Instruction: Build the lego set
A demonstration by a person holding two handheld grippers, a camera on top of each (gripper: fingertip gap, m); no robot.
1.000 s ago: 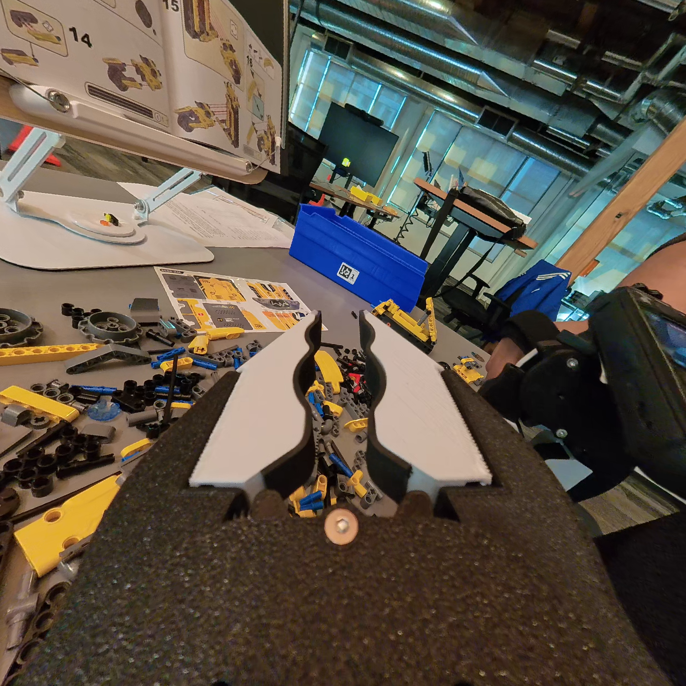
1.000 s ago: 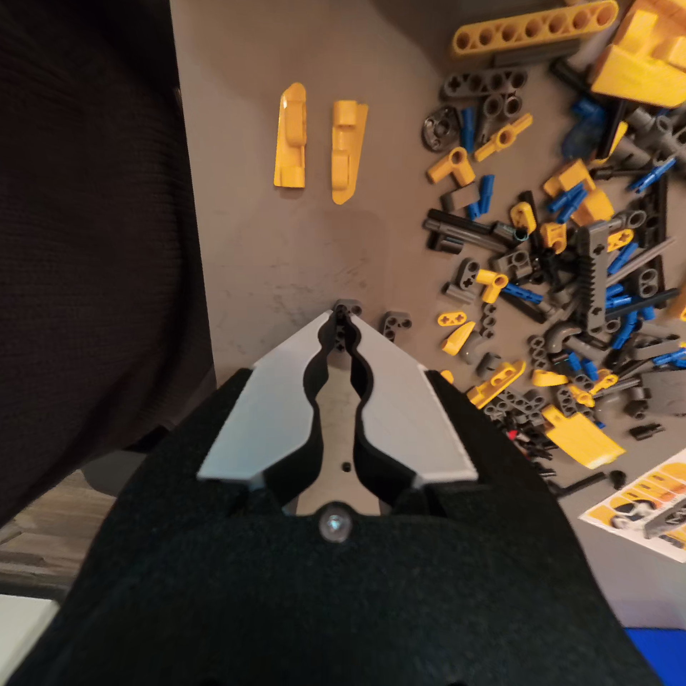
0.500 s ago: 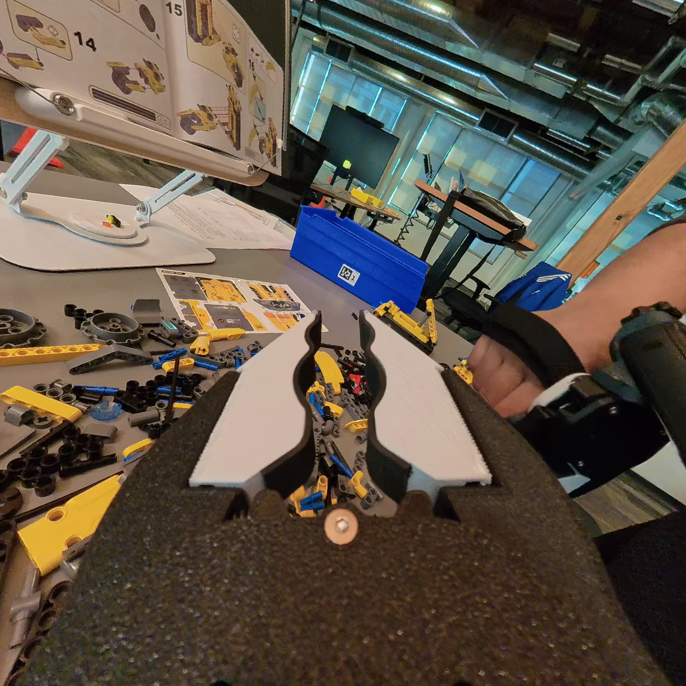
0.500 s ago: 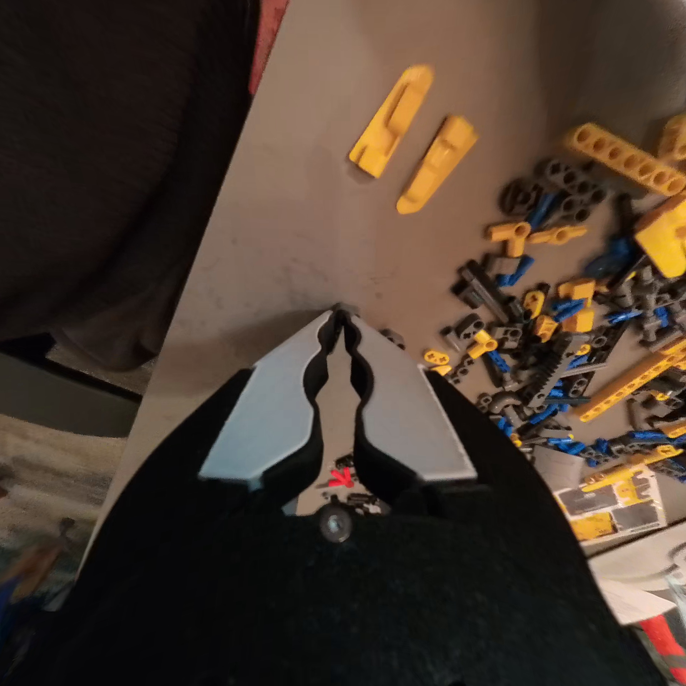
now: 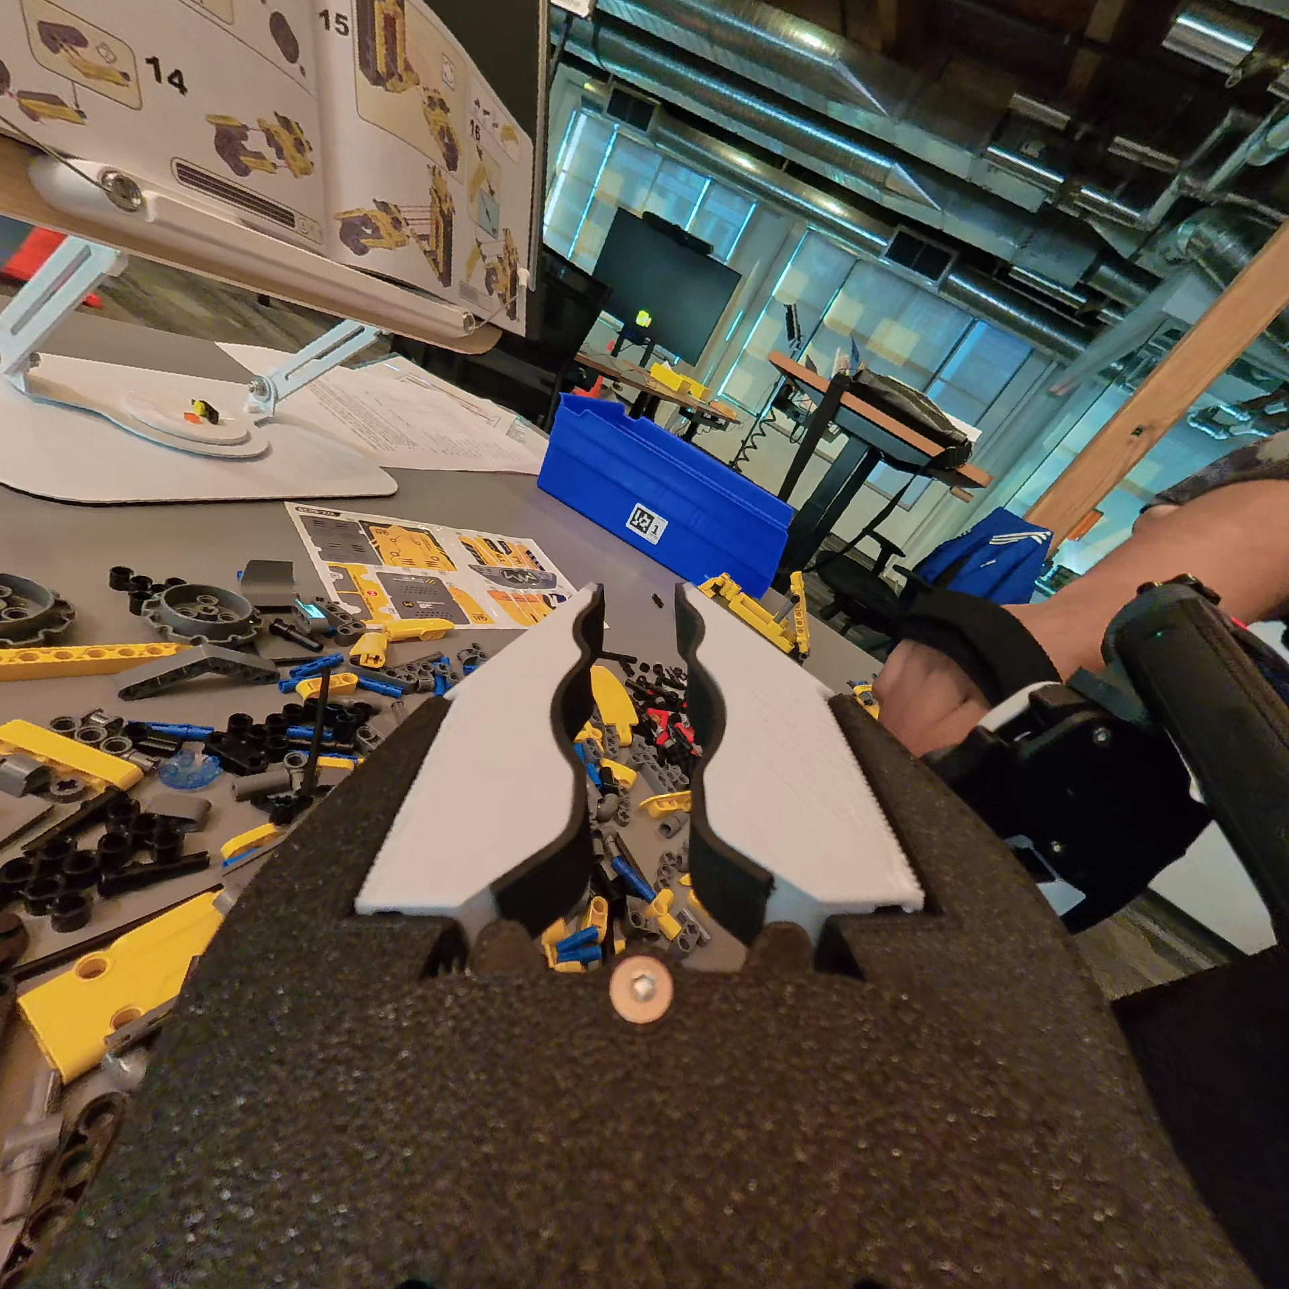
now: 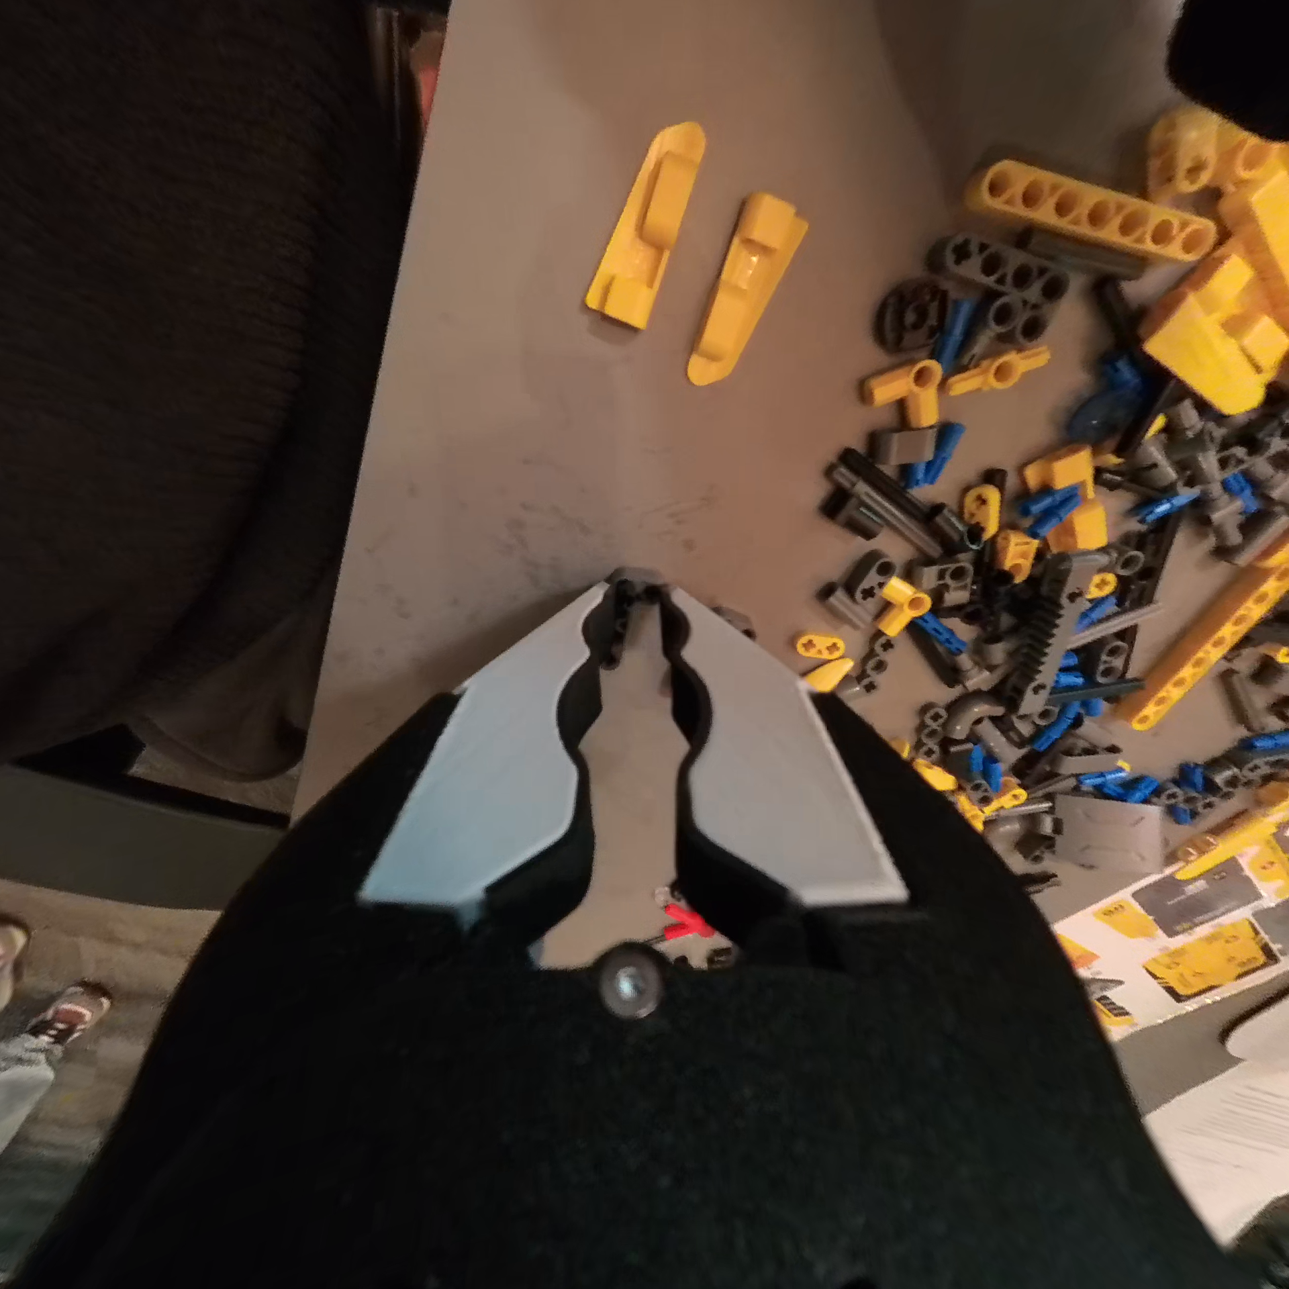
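Note:
My right gripper (image 6: 633, 593) is shut on a small dark grey connector piece (image 6: 619, 621), held at the fingertips above the grey table (image 6: 530, 446). Two yellow curved panel pieces (image 6: 649, 223) (image 6: 750, 286) lie side by side beyond it. A heap of yellow, blue, grey and black building-toy parts (image 6: 1046, 593) lies to its right. My left gripper (image 5: 638, 603) is open and empty, hovering low over the same heap (image 5: 628, 753). The right gripper with the person's hand (image 5: 928, 704) shows at the right of the left wrist view.
A blue bin (image 5: 662, 488) stands at the table's far side, with a partly built yellow assembly (image 5: 760, 614) in front of it. An open instruction booklet (image 5: 279, 139) rests on a white stand (image 5: 174, 453). A sticker sheet (image 5: 432, 565) lies flat. Dark fabric (image 6: 174, 349) hangs past the table edge.
My right gripper has lifted and tilted with the small grey piece in it, so the table looks farther off. The person's hand has shifted in the left wrist view. My left gripper has not moved.

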